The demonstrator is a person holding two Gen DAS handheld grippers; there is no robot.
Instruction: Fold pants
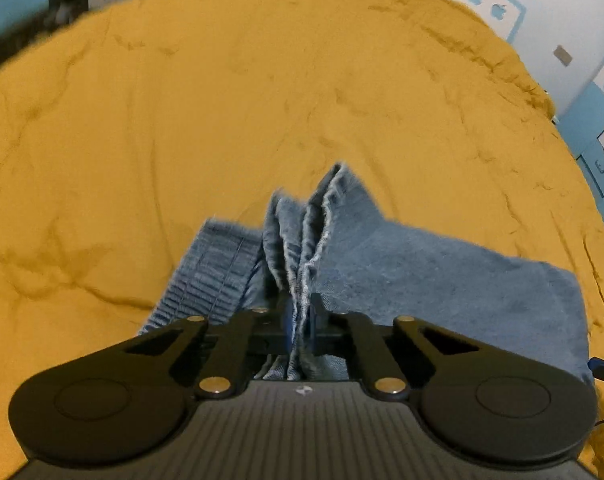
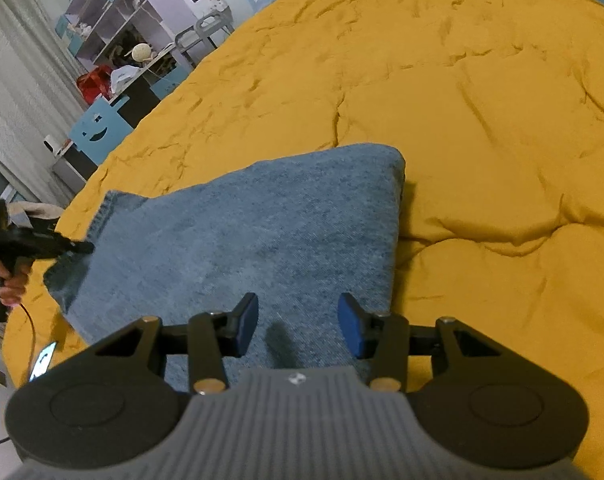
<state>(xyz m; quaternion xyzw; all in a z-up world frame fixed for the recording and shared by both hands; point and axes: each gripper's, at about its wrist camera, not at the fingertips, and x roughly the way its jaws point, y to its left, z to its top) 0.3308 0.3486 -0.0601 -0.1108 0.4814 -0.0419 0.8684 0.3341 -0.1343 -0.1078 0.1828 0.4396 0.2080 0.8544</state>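
Blue denim pants [image 2: 262, 232] lie folded into a rough rectangle on a mustard-yellow bed cover [image 2: 462, 100]. My left gripper [image 1: 301, 324] is shut on a bunched edge of the pants [image 1: 302, 240], near the ribbed waistband [image 1: 210, 268]. It also shows at the left of the right wrist view [image 2: 78, 247], pinching the pants' left edge. My right gripper [image 2: 298, 322] is open and empty, hovering just above the near part of the pants with denim between its pads.
The yellow cover [image 1: 222, 100] stretches far ahead and to the right. Shelves and a blue cabinet [image 2: 98, 124] stand beyond the bed's left edge. A lit phone [image 2: 42, 360] lies near the bed's near-left edge.
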